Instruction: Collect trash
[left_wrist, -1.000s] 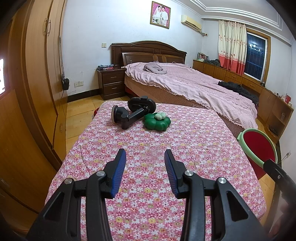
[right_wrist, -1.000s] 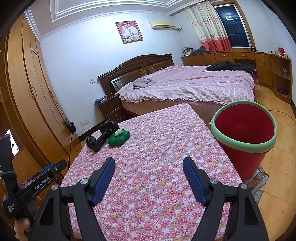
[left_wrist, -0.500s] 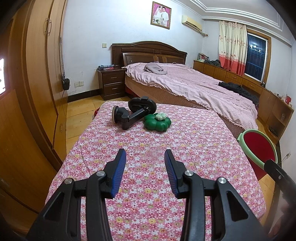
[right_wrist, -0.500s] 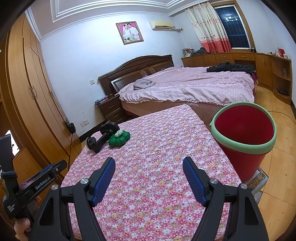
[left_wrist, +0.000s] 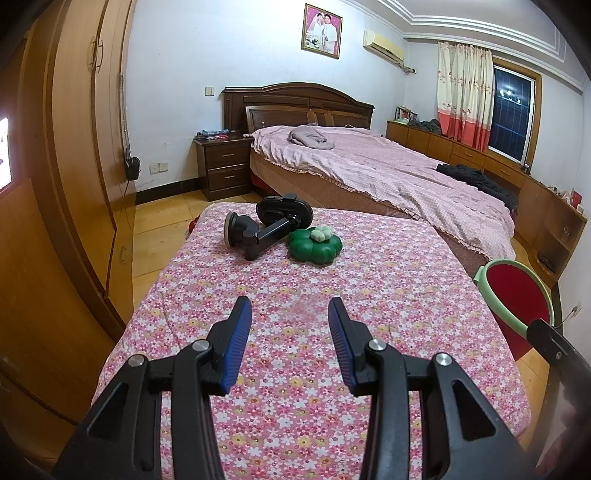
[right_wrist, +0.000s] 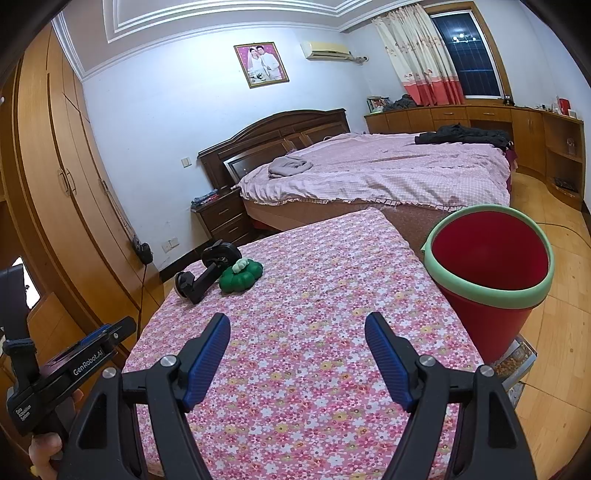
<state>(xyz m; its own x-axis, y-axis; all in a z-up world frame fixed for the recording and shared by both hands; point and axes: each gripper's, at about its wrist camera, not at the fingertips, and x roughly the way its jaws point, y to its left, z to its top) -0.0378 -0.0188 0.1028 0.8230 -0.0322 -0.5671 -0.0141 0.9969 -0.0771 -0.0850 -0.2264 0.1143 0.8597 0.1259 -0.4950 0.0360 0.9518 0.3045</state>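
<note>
Right wrist view alone shows the whole red bin (right_wrist: 487, 266) beside the flowered counter (right_wrist: 314, 350); left hand-held gripper (left_wrist: 290, 317) partly apart, right hand-held gripper (right_wrist: 297, 332) wider, both empty above the cloth; black phone holder (left_wrist: 264, 225) touches green flower-shaped toy (left_wrist: 315, 245) at the far end; nothing has shifted.

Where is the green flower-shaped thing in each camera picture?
Left wrist view: the green flower-shaped thing lies upper middle, far end of the flowery table.
Right wrist view: it lies left of middle.
Shared landmark: the black phone holder touching its left side.
</note>
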